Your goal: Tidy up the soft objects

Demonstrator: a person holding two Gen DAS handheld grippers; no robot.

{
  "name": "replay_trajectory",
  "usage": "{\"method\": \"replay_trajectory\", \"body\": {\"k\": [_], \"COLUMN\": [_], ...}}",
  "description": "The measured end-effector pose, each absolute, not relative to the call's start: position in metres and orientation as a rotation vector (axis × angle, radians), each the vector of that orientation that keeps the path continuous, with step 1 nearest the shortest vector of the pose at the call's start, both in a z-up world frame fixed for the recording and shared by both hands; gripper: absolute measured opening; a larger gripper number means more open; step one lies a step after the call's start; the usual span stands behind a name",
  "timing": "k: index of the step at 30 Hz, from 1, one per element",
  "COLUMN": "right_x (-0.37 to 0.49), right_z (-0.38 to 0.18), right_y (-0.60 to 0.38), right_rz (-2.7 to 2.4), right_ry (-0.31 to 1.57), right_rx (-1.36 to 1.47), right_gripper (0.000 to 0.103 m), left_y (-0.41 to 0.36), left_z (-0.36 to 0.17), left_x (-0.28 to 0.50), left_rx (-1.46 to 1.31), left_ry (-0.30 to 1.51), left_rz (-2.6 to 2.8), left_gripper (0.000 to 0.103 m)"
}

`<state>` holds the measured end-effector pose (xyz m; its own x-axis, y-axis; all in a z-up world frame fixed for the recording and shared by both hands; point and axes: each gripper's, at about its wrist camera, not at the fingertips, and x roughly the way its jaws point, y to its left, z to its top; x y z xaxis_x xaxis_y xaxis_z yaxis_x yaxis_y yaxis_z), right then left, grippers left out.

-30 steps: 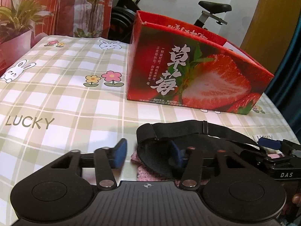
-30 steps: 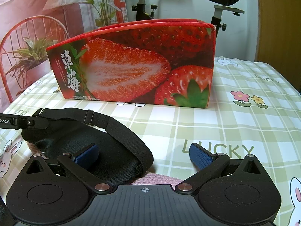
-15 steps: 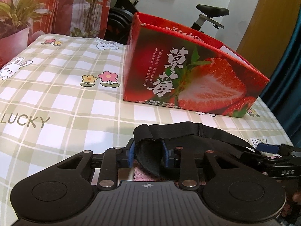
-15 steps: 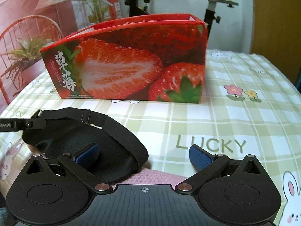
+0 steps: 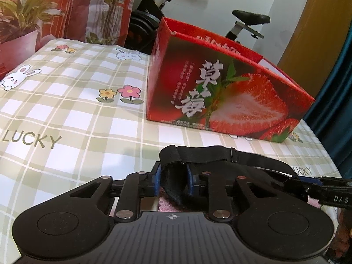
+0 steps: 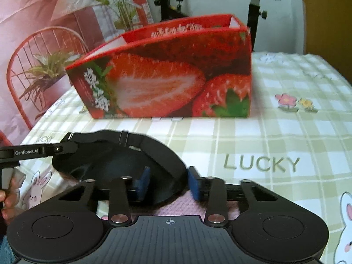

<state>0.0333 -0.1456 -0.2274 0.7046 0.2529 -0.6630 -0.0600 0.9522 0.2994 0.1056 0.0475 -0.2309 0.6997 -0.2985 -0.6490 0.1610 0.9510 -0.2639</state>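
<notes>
A black eye mask with an elastic strap (image 5: pixel 220 154) (image 6: pixel 105 165) is held off the checked tablecloth between both grippers. My left gripper (image 5: pixel 173 180) is shut on its left end. My right gripper (image 6: pixel 168 183) is shut on its right end and strap. A pink knitted soft item (image 5: pixel 165 205) (image 6: pixel 187 204) lies under the mask, mostly hidden. The open red strawberry box (image 5: pixel 220 92) (image 6: pixel 171 81) stands beyond the mask on the table.
The checked tablecloth (image 5: pixel 66 114) with flowers, rabbits and LUCKY print covers the table. An exercise bike (image 5: pixel 246 22) stands behind the box. A red chair with a plant (image 6: pixel 41 72) stands at the table's left edge in the right wrist view.
Both grippers closed on the mask ends, the left first, then the right. The mask has risen off the table, and both views have lifted and tilted a little.
</notes>
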Motion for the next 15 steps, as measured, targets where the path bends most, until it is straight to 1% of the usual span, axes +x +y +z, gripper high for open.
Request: {"method": "replay_trajectory", "body": {"k": [1, 3, 6, 15], "right_x": [0.032, 0.031, 0.029, 0.028], "right_z": [-0.224, -0.218, -0.204, -0.152], "right_y": [-0.148, -0.153, -0.157, -0.154], "right_rz": [0.17, 0.168, 0.181, 0.233], "right_ry": [0.753, 0.715, 0.657, 0.504], "right_rx": [0.269, 0.285, 0.28, 0.174], "right_gripper": [0.019, 0.013, 0.009, 0.007], "left_y": [0.049, 0.05, 0.048, 0.045], "left_z": [-0.23, -0.227, -0.22, -0.181], "left_x": [0.105, 0.103, 0.1, 0.09], "left_rx": [-0.198, -0.205, -0.193, -0.179], "left_ry": [0.746, 0.731, 0.703, 0.58], "left_rz": [-0.255, -0.255, -0.259, -0.266], "left_gripper": [0.02, 0.018, 0.015, 0.014]}}
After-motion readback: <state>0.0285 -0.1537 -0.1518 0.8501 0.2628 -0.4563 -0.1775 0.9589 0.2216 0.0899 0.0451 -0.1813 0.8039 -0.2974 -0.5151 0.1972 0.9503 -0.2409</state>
